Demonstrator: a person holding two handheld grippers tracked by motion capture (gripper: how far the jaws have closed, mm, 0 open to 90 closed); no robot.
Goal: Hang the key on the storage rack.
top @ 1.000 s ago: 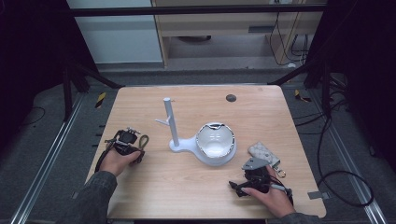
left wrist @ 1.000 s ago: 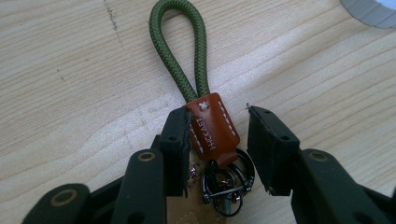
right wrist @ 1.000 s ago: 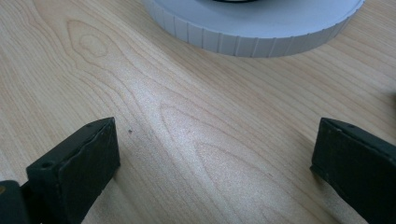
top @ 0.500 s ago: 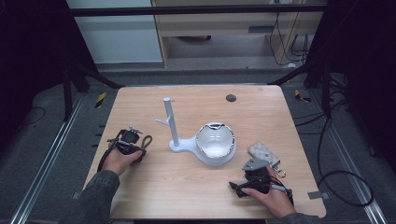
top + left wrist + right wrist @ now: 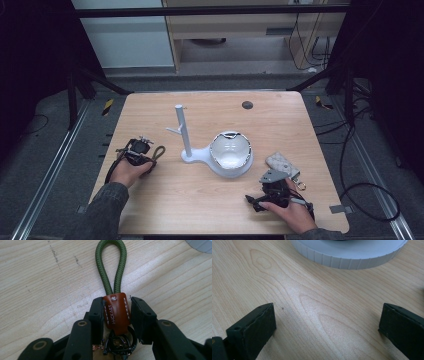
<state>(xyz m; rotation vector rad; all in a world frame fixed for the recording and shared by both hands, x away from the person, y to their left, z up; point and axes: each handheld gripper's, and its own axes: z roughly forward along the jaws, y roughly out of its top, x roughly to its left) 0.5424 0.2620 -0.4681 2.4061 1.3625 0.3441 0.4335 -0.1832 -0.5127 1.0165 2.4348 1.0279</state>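
A keychain with a green cord loop [image 5: 111, 267], a brown leather tab [image 5: 116, 312] and a dark metal ring [image 5: 120, 345] lies on the wooden table [image 5: 165, 200] at the left. My left gripper [image 5: 117, 302] has just been closing its jaws around the tab. The left pad touches the leather and a thin gap shows at the right pad. In the high view the left gripper [image 5: 142, 150] rests flat beside the cord [image 5: 158, 151]. My right gripper [image 5: 253, 202] lies near the front right, jaws wide open over bare wood [image 5: 327, 322].
A white stand with an upright post [image 5: 182, 130] and a round bowl [image 5: 230, 152] occupies the table's middle; its ribbed rim [image 5: 347, 257] lies just ahead of the right jaws. A grey quilted pouch [image 5: 282, 164] sits beside the right gripper. A dark round spot [image 5: 247, 105] marks the far side.
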